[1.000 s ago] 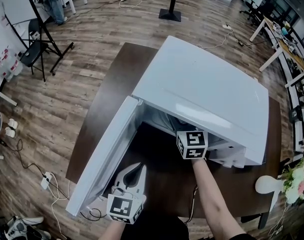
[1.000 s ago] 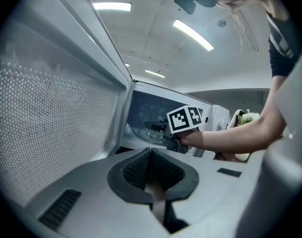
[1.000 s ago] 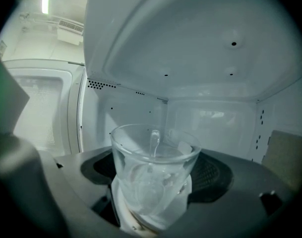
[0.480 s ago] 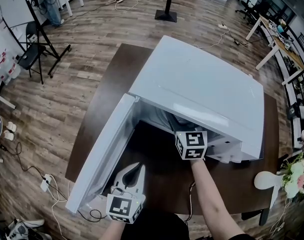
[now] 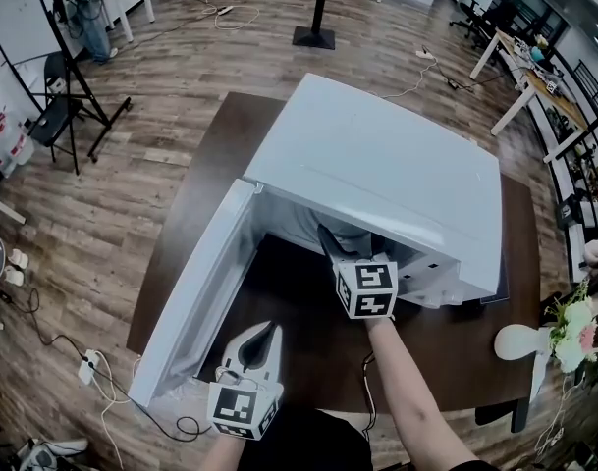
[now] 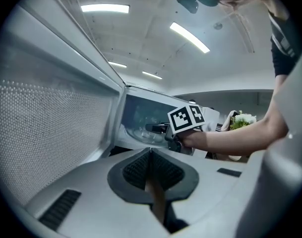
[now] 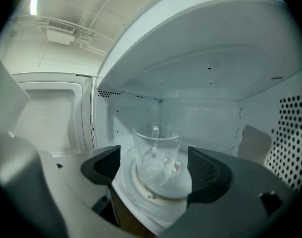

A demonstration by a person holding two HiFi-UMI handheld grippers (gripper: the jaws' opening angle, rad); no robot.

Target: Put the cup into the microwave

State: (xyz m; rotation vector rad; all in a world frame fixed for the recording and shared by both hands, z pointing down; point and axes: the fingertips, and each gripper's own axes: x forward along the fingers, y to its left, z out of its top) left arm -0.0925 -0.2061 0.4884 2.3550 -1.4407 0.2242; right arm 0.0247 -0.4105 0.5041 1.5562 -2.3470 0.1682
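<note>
A clear glass cup (image 7: 155, 155) stands upright on the round turntable plate (image 7: 163, 195) inside the white microwave (image 5: 377, 180). My right gripper (image 7: 154, 170) is open at the oven's mouth, its black pads on either side of the cup and apart from it. In the head view the right gripper (image 5: 333, 246) reaches under the microwave's top, and the cup is hidden there. My left gripper (image 5: 263, 339) is shut and holds nothing, low beside the open door (image 5: 195, 302). The left gripper view shows its pads (image 6: 151, 168) pressed together.
The microwave sits on a dark brown table (image 5: 220, 155). White flowers (image 5: 573, 332) and a white round object (image 5: 519, 343) lie at the table's right edge. Cables (image 5: 92, 366) trail on the wood floor at left. A folding chair (image 5: 58, 96) stands far left.
The right gripper has drawn back a little toward the microwave's front and left. The left gripper has stayed in place.
</note>
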